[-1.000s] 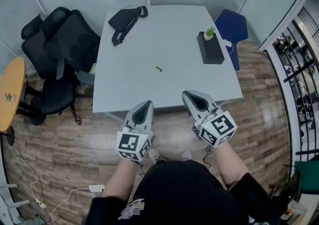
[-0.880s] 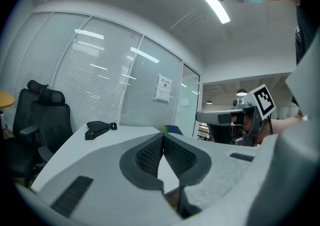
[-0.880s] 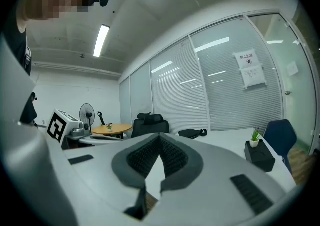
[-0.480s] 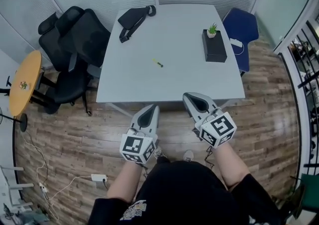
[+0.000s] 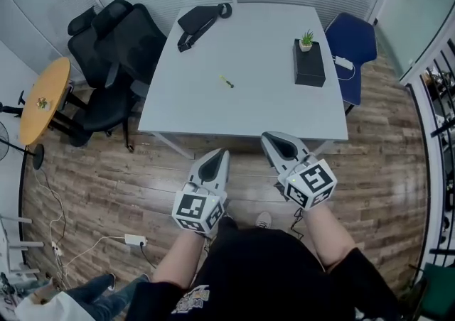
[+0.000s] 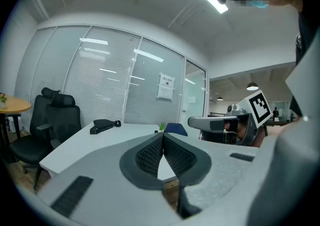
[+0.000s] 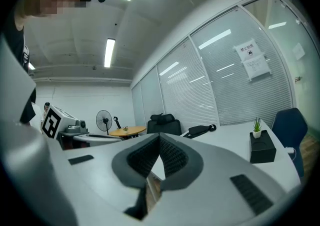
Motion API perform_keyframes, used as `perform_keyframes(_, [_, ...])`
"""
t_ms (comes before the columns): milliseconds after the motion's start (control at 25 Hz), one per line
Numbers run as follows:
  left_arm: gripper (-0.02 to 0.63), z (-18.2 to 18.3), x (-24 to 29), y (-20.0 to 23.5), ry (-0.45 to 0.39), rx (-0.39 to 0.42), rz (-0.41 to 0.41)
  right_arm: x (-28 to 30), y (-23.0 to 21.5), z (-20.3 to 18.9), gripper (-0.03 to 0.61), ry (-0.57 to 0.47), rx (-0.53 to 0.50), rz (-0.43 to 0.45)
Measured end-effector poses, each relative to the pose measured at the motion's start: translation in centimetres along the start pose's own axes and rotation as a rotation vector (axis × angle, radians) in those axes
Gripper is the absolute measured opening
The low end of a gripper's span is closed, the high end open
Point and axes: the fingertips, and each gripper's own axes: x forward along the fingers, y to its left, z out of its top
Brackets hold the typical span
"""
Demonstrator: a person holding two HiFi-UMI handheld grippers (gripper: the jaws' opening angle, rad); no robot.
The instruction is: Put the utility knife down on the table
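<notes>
text: none legible | paper notice (image 7: 252,62) on glass wall (image 7: 220,87): print too small to read

1. Our head camera looks forward and steeply down. Our black-clad lap fills the bottom edge, the brown plank floor (image 5: 99,185) lies below, and the whole pale grey rectangular table (image 5: 234,110) stands ahead, well apart.
2. The left gripper view sits low, close behind the jaws of the grey left gripper (image 6: 162,136). It faces nearly level across the table top toward the slatted glass wall (image 6: 105,80).
3. The right gripper view sits likewise behind the grey right gripper (image 7: 159,138), facing level over the same top toward that wall.
4. All three views share the table, the black strap pouch (image 5: 202,23) and the black padded office chairs (image 5: 114,50). Each gripper view also catches the other gripper at its side.
</notes>
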Motion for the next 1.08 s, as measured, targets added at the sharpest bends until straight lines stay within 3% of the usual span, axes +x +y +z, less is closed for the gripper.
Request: perform_keyframes(1080, [0.006,0.2,-2.4,-2.6,-0.024,0.028,0.024,-2.9,1.8,0.1,0.003,-0.017,-0.007,0.029])
